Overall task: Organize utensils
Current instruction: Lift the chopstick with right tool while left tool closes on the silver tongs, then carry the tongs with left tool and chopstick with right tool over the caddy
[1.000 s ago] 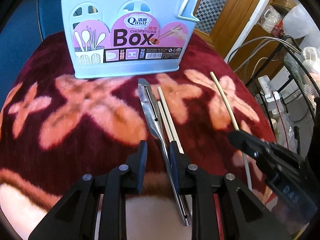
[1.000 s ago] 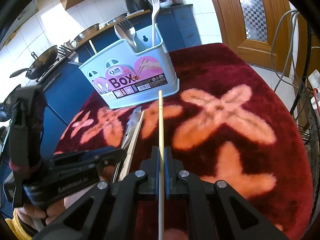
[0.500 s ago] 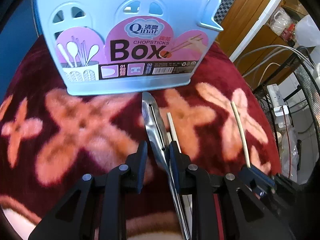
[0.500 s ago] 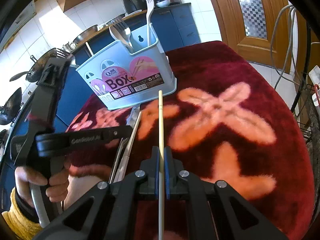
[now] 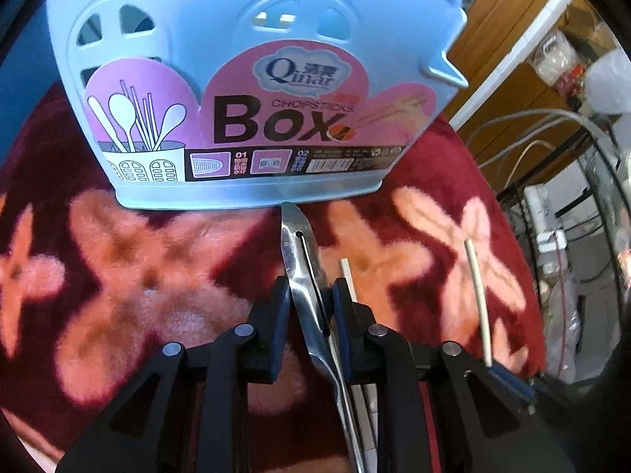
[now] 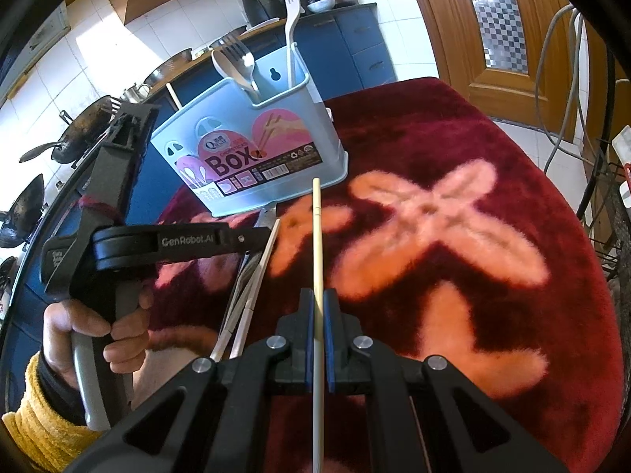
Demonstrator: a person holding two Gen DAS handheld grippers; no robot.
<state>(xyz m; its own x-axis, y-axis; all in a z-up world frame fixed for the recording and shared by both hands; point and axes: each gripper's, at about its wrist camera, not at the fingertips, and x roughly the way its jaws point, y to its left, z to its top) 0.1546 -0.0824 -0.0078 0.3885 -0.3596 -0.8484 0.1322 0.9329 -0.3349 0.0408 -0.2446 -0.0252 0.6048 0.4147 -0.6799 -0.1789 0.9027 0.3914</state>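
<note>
A light blue chopsticks box (image 5: pixel 252 90) stands on the red flowered cloth; it also shows in the right wrist view (image 6: pixel 256 149), holding a spoon, a metal fork and a white fork. A steel slotted utensil (image 5: pixel 301 260) lies with its tip at the box's base. My left gripper (image 5: pixel 307 303) is open, its fingers either side of that utensil. A loose pale chopstick (image 5: pixel 347 276) lies just right of it. My right gripper (image 6: pixel 318 315) is shut on another pale chopstick (image 6: pixel 317 236), which points toward the box and also shows in the left wrist view (image 5: pixel 479 295).
The cloth (image 6: pixel 453 236) covers a rounded table with its edge close on the right. Cables and a wire rack (image 5: pixel 572 216) stand beyond that edge. A wooden door (image 6: pixel 493 31) and a kitchen counter with woks (image 6: pixel 79 130) are behind.
My left gripper has moved forward along the steel utensil, so the box looms much closer. My right gripper still holds its chopstick in nearly the same place.
</note>
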